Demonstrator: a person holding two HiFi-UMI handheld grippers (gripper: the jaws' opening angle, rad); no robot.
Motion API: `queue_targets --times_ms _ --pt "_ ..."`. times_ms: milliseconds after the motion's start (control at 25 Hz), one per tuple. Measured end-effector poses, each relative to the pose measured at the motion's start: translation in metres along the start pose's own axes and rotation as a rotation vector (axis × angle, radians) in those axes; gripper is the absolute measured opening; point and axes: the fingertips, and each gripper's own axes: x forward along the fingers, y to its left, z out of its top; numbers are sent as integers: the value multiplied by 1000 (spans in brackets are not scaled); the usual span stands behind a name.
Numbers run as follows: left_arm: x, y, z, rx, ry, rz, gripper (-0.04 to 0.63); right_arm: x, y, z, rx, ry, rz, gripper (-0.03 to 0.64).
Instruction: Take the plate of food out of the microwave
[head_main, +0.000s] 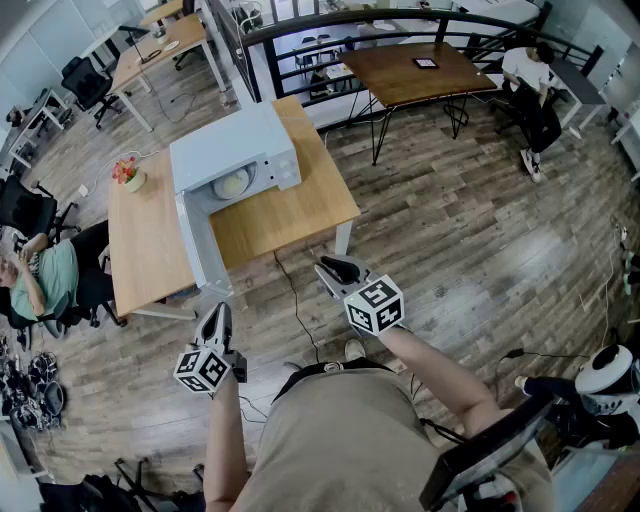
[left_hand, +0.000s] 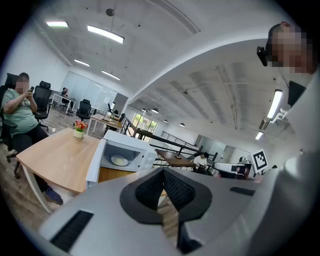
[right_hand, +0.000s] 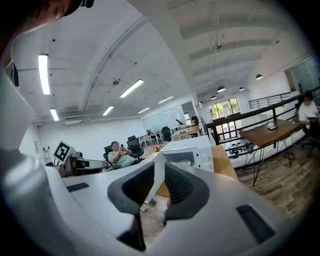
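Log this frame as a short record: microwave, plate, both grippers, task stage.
microwave: on the wooden table, door swung open
plate of food: inside the microwave
left gripper: jaws together, empty, over the floor short of the table
right gripper: jaws slightly apart, empty, also short of the table
task stage: plate not yet reached
other: flower pot on the table

A light wooden table (head_main: 290, 215) is standing on the wood-plank floor (head_main: 450, 260). It is carrying a white microwave (head_main: 235, 150), which is sitting towards the far edge with its door (head_main: 195, 240) hanging open over the tabletop. To the left of the microwave, a small pot of flowers (head_main: 128, 175) is resting on the same board. In front of the microwave, a dark cable (head_main: 292, 290) is trailing across the floor.
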Motion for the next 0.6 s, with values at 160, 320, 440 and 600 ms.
queue_targets --times_ms 160,320,440,600 --pt "6 -4 -9 -19 3 15 5 -6 -10 -2 9 -3 9 74" --pt "16 -11 -11 -38 -4 26 5 -12 -16 6 65 -40 66 75" --pt "23 -19 -11 -51 -12 36 5 -18 -20 12 127 -56 105 76" --pt "31 -31 -16 -75 -15 50 5 -26 -27 13 142 -59 131 75"
